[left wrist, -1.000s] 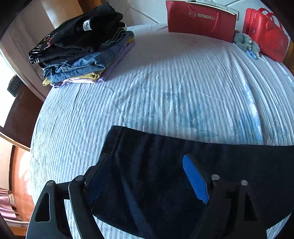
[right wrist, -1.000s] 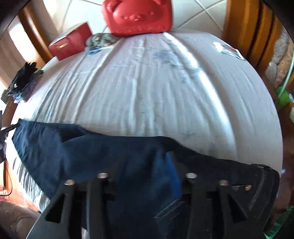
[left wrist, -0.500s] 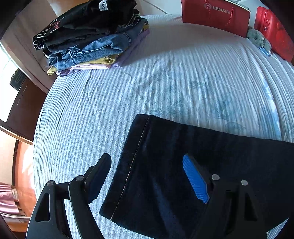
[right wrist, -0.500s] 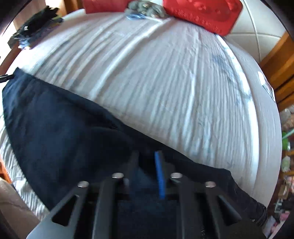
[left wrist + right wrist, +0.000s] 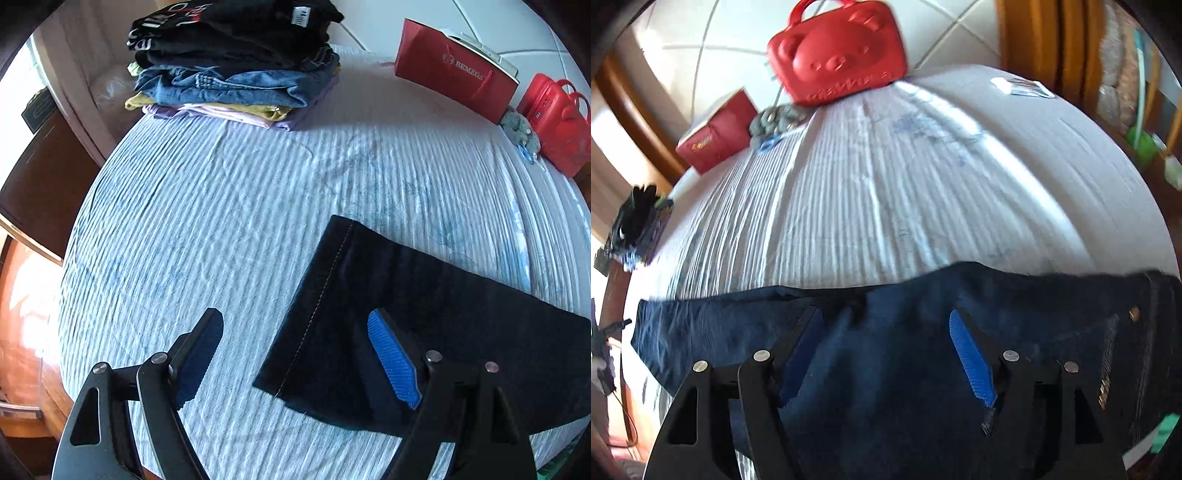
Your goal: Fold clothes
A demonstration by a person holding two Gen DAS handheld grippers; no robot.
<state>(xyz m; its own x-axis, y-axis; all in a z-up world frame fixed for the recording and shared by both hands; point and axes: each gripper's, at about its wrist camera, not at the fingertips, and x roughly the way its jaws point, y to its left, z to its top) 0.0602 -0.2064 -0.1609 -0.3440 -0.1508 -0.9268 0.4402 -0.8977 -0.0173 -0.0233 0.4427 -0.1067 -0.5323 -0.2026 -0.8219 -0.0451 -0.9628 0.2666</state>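
Dark navy denim jeans (image 5: 424,314) flat on white ribbed bedsheet (image 5: 221,221), hem end with tan stitching toward left side. Left gripper (image 5: 295,354) spread wide over hem, holding nothing. Right gripper (image 5: 886,350) spread wide above jeans mid-section, empty. Stack of folded clothes (image 5: 236,70) at far corner, well apart.

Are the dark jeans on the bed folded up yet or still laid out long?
Laid out long: the dark jeans stretch across the bed from leg hem to waistband, flat.

Dark jeans (image 5: 424,332) cut off at frame edge (waistband blurred)
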